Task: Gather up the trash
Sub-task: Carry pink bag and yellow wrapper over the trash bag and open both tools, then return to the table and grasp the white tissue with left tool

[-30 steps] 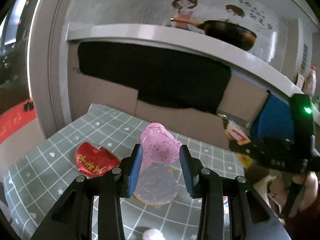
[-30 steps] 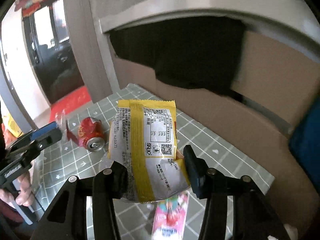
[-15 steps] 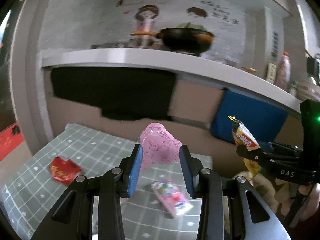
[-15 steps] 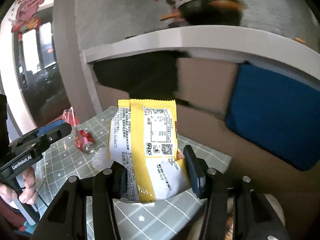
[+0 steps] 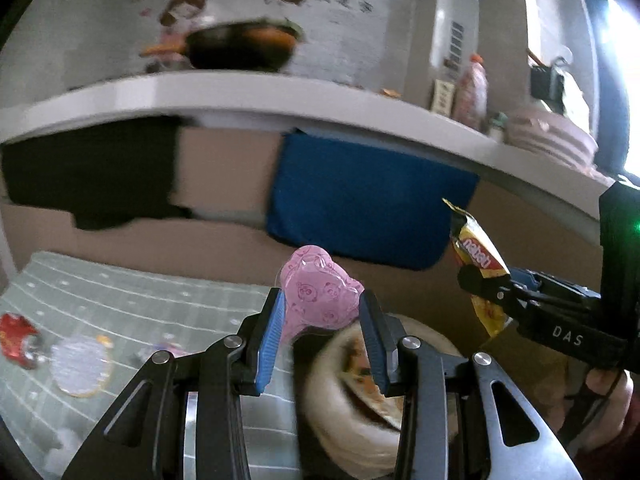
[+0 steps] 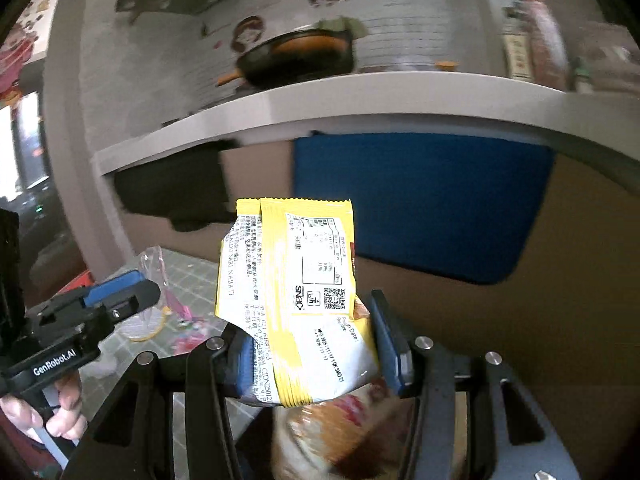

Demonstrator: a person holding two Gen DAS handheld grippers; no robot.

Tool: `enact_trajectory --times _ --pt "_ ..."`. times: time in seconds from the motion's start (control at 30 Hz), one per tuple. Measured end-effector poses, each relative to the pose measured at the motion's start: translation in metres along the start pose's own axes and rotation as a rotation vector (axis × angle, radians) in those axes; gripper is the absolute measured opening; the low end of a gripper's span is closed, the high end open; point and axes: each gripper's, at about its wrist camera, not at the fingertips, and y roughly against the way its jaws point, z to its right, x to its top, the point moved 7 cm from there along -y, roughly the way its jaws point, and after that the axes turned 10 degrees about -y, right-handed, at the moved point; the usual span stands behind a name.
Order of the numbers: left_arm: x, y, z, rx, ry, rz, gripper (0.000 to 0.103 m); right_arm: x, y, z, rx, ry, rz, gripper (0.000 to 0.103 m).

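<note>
Crushed red can (image 5: 16,340) left on worktop (image 5: 132,292); left tool (image 5: 322,334) pinching pink jelly cup (image 5: 320,300), right tool (image 6: 310,350) pinching yellow snack wrapper (image 6: 296,288), both held over a bin (image 5: 340,412), presumably for dropping.

- Bin (image 5: 340,408) at lower centre, right of the table (image 5: 132,292).
- Can (image 5: 16,340) and lid (image 5: 82,364) on the table's left.
- Pan (image 5: 240,46) on the counter (image 5: 280,96), upper centre.
</note>
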Motion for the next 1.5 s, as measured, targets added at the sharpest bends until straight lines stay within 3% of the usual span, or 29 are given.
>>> enact_trajectory --times 0.37,0.67,0.93,1.03,1.13,1.23,1.33,1.5 --pt "-0.039 -0.085 0.060 -0.140 -0.008 -0.170 0.039 -0.025 -0.007 0.081 -0.069 -0.152 -0.022 0.047" --pt "-0.088 -0.150 0.078 -0.221 0.028 -0.354 0.039 -0.047 -0.032 0.110 -0.092 -0.204 -0.065 0.047" --pt "-0.113 -0.182 0.097 -0.284 0.028 -0.422 0.040 -0.059 -0.049 0.123 -0.114 -0.212 -0.113 0.047" --pt "-0.110 -0.178 0.099 -0.341 0.052 -0.406 0.041 -0.062 -0.053 0.124 -0.117 -0.217 -0.127 0.047" --pt "-0.106 -0.168 0.095 -0.377 0.071 -0.397 0.051 -0.066 -0.056 0.123 -0.120 -0.215 -0.136 0.048" --pt "-0.102 -0.152 0.082 -0.351 0.073 -0.373 0.055 -0.068 -0.060 0.117 -0.098 -0.224 -0.142 0.053" --pt "-0.096 -0.134 0.066 -0.322 0.088 -0.333 0.058 -0.071 -0.062 0.110 -0.098 -0.207 -0.141 0.066" --pt "-0.083 -0.096 0.032 -0.238 0.131 -0.259 0.058 -0.078 -0.065 0.098 -0.095 -0.176 -0.160 0.067"
